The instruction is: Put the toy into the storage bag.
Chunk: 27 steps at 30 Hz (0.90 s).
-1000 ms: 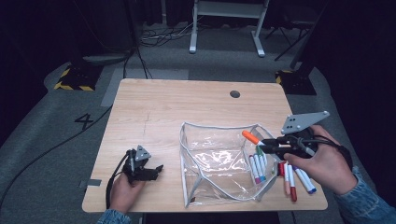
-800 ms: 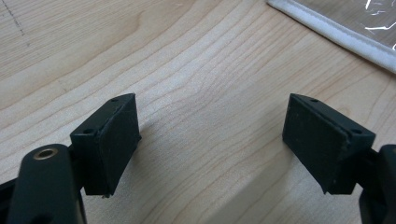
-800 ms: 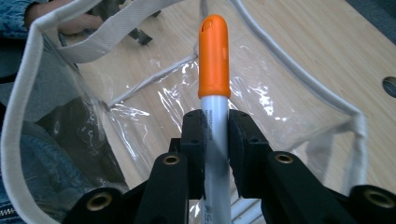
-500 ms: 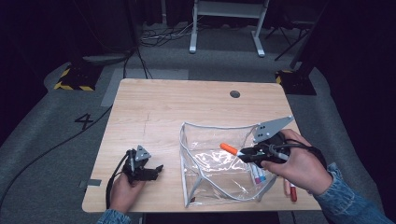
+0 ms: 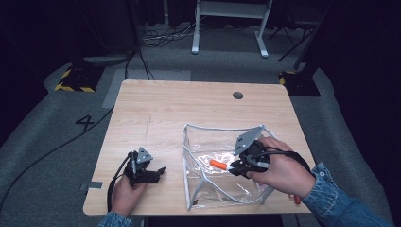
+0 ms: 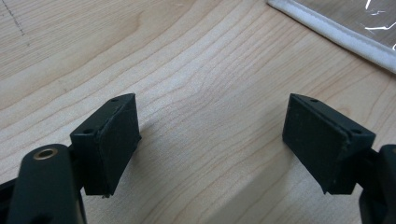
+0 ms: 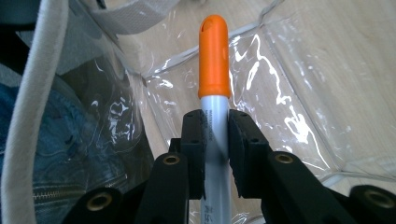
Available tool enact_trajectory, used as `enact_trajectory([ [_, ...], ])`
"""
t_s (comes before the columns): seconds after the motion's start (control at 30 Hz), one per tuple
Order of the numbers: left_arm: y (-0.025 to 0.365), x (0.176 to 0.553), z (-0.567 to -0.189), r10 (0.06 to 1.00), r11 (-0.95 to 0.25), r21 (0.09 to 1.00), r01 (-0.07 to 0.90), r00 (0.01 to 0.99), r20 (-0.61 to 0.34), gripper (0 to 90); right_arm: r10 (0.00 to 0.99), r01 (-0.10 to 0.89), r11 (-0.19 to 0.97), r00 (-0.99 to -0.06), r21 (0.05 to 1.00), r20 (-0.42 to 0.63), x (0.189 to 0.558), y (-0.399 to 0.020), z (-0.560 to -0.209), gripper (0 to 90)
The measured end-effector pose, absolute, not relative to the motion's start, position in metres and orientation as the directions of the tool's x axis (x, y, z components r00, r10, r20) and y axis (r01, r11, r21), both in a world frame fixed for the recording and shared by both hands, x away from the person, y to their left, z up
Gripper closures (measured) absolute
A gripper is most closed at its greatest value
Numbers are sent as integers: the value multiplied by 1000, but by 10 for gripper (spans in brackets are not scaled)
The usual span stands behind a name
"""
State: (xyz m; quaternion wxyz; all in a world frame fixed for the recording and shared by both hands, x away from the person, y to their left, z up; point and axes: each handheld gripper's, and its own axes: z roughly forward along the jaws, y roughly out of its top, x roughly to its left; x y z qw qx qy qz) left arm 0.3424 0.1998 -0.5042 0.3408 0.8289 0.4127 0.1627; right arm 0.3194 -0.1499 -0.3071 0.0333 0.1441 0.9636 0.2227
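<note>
My right tongs (image 7: pixel 215 140) clamp the grey barrel of an orange-capped marker pen (image 7: pixel 214 70), pads pressing from both sides just below the cap. Cap points ahead of the tongs, into the clear plastic zip pouch with white piping (image 5: pixel 208 130). From the high view the pen (image 5: pixel 218 164) sits over the pouch's open middle, above its floor.

To do this step well, I judge: lower the cap until it nears the pouch floor, keep the barrel level, and clear the white rim before letting go, so the pen drops flat and does not roll out.

My left tongs (image 6: pixel 210 140) stand wide with nothing between them, resting on the pale wooden surface (image 5: pixel 161 109), well apart from the pouch's left edge.
</note>
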Motion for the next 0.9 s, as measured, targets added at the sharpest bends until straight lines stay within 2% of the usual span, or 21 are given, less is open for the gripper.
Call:
enact_trajectory([
  [0.23,200,342,-504,795,-428,699,573,607,-10,191,250,237,901,-968,362,12,320,-128,-322,769],
  [0.27,200,342,-504,795,-428,699,573,606,-11,191,239,230,919,-971,320,11,320,-122,-326,769],
  [0.63,200,342,-504,795,-427,699,573,606,-12,191,191,188,957,-981,221,9,322,-106,-336,769],
  [0.9,200,342,-504,795,-427,699,573,606,-11,191,185,190,968,-982,166,48,327,-97,-362,769],
])
